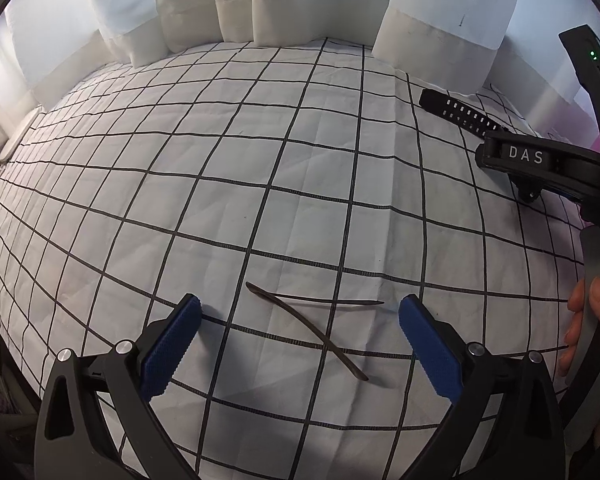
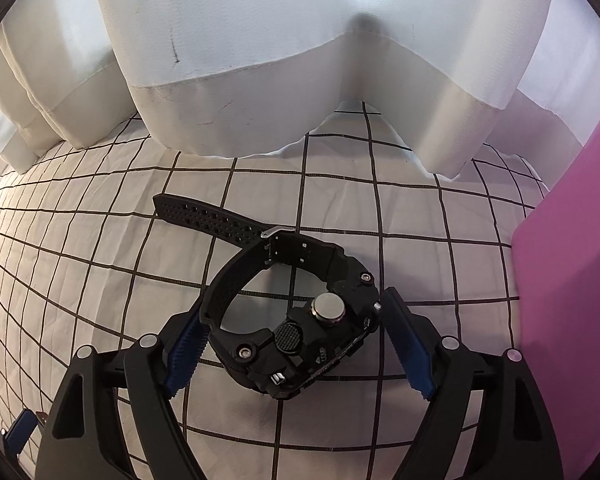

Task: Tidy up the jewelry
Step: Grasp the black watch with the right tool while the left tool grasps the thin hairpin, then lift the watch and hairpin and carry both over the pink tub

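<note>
A black sports watch (image 2: 296,316) lies on its side on the checked cloth, its buckled strap (image 2: 204,216) pointing back left. My right gripper (image 2: 296,340) is open around the watch case, blue pads on either side, the left pad touching or nearly touching it. In the left wrist view my left gripper (image 1: 300,344) is open, low over the cloth, with a thin brown curved stick or hairpin (image 1: 312,328) lying between its fingers. The watch strap (image 1: 456,114) and the right gripper's body (image 1: 540,160) show at the right there.
A white cloth with a black grid (image 1: 220,160) covers the surface. White curtains (image 2: 300,60) hang along the back edge. A pink box or panel (image 2: 568,260) stands close on the right of the watch. A hand (image 1: 592,320) holds the right tool.
</note>
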Demonstrator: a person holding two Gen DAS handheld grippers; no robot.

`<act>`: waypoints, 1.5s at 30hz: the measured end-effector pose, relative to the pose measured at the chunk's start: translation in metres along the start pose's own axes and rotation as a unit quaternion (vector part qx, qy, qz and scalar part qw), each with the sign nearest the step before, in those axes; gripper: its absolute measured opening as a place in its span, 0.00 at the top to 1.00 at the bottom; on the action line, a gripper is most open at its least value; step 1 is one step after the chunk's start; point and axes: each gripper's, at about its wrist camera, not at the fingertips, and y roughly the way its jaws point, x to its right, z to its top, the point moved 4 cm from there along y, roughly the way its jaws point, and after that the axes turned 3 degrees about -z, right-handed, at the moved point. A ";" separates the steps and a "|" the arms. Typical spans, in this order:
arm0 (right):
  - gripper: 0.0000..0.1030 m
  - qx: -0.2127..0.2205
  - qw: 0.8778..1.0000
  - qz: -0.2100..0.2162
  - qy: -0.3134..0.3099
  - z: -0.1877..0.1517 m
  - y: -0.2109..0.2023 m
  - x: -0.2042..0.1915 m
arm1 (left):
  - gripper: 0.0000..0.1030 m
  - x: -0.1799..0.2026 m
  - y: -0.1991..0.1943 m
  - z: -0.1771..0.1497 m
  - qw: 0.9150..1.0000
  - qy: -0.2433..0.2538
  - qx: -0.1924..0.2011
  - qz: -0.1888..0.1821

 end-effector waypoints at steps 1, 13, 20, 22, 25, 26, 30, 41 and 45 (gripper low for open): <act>0.24 0.001 1.000 0.000 -0.001 -0.001 0.000 0.000 | 0.06 0.000 0.000 0.000 1.000 0.000 -0.002 -0.001; 0.26 0.002 1.000 0.011 -0.005 -0.006 -0.002 0.000 | 0.40 0.006 -0.005 0.001 1.000 0.022 0.000 -0.016; 0.35 0.008 1.000 0.018 -0.009 -0.014 -0.007 -0.010 | 0.77 0.003 -0.009 0.002 0.999 0.024 0.010 -0.039; 0.35 0.007 1.000 0.024 -0.006 -0.018 -0.008 -0.012 | 0.80 -0.001 -0.009 0.002 0.999 0.017 0.011 -0.050; 0.35 0.006 0.999 0.033 0.000 -0.026 -0.011 -0.015 | 0.85 -0.007 -0.011 0.002 0.997 0.005 0.014 -0.072; 0.35 0.005 0.999 0.036 0.002 -0.028 -0.013 -0.017 | 0.86 -0.010 -0.012 0.003 0.997 0.004 0.018 -0.075; 0.35 0.003 0.999 0.051 0.004 -0.032 -0.019 -0.015 | 0.87 -0.020 -0.022 0.004 0.996 0.003 0.040 -0.080; 0.35 0.024 0.996 0.086 -0.003 -0.033 -0.051 -0.025 | 0.87 -0.044 -0.049 0.015 0.994 0.013 0.073 -0.074; 0.35 0.037 0.994 0.099 -0.006 -0.029 -0.071 -0.031 | 0.87 -0.050 -0.056 0.024 0.994 0.017 0.086 -0.072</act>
